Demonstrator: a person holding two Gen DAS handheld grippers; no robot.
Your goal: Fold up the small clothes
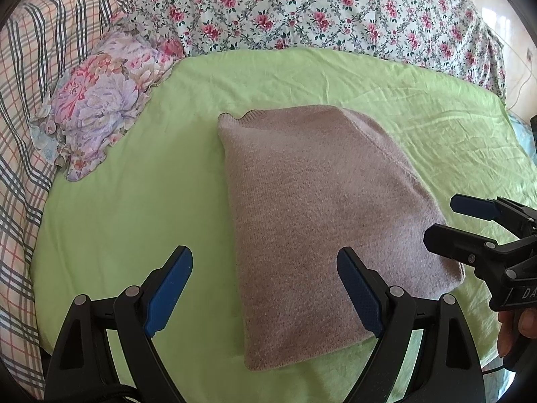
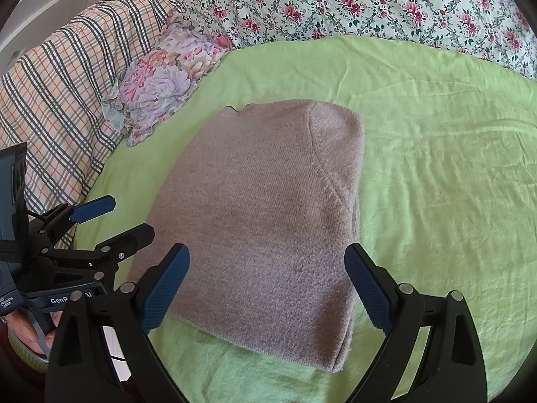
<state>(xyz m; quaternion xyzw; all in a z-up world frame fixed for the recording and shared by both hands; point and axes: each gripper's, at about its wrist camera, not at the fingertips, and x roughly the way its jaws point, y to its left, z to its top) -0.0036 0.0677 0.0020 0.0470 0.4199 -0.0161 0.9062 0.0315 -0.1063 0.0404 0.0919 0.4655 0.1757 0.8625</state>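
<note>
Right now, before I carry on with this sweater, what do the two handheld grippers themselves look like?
Both match: black plastic frames with silver pivot pins and two fingers faced with textured blue pads. The left gripper carries white lettering starting "GenR", cut off, on its body, a strapped-on dark device and a thin black cable. The right gripper shows white letters "DA" on its side. Only fingertips of the hands show; no sleeves visible.

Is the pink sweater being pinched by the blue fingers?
No, the sweater lies flat on the green sheet, and both blue fingers hang open above it.

Sweater [image 1: 322,221] on sheet [image 1: 134,221], pillow [image 1: 97,110] left.
</note>
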